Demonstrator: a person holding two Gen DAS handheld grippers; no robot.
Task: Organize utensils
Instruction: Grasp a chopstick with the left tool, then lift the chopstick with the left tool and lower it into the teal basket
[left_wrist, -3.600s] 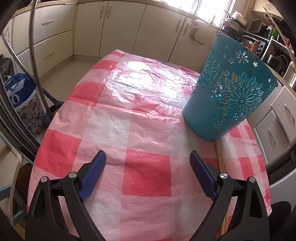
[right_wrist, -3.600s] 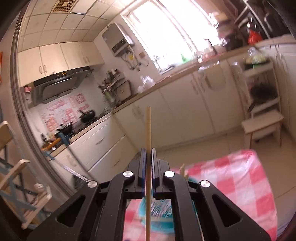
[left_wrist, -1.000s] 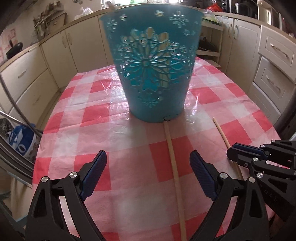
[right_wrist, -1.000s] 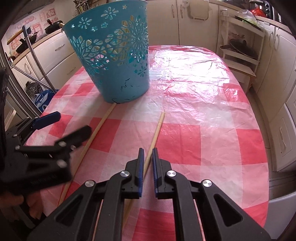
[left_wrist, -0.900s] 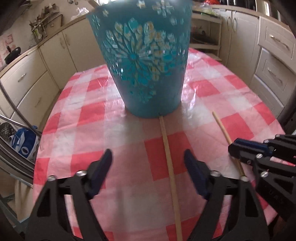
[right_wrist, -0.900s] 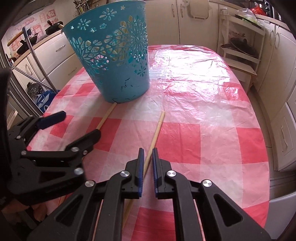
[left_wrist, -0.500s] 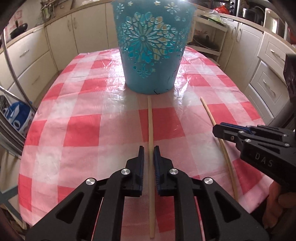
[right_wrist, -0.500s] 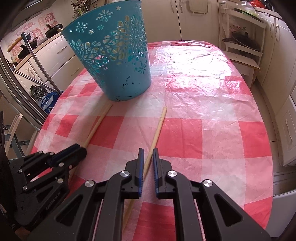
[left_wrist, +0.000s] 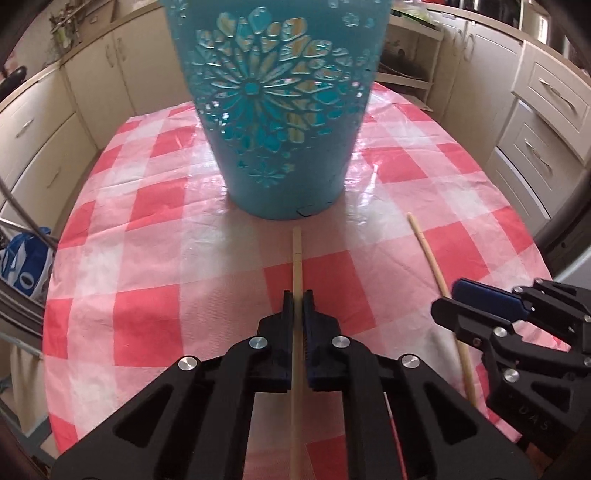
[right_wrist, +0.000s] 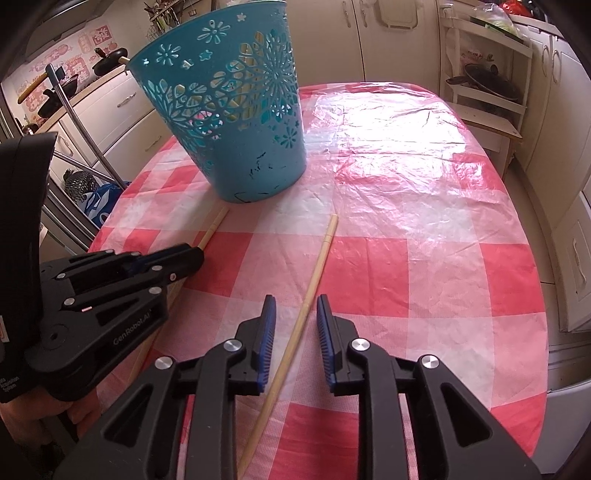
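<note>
A teal cut-out basket (left_wrist: 275, 110) stands upright on the red-and-white checked table (left_wrist: 147, 229); it also shows in the right wrist view (right_wrist: 236, 122). My left gripper (left_wrist: 297, 301) is shut on a long wooden chopstick (left_wrist: 296, 258) that points at the basket's foot. In the right wrist view the left gripper (right_wrist: 192, 258) sits at the left over that chopstick (right_wrist: 212, 227). My right gripper (right_wrist: 293, 314) is open, its jaws on either side of a second chopstick (right_wrist: 317, 266) lying on the cloth. This chopstick (left_wrist: 430, 254) and the right gripper (left_wrist: 448, 299) show in the left wrist view.
Cream kitchen cabinets (left_wrist: 546, 110) ring the table. A wooden shelf rack (right_wrist: 484, 85) stands beyond the far right edge. A metal chair frame (right_wrist: 85, 140) and a blue bag (left_wrist: 24, 262) are at the left side. The table's right edge (right_wrist: 532, 295) is close.
My left gripper has closed on the chopstick in front of the basket. My right gripper has opened from shut and now straddles the second chopstick.
</note>
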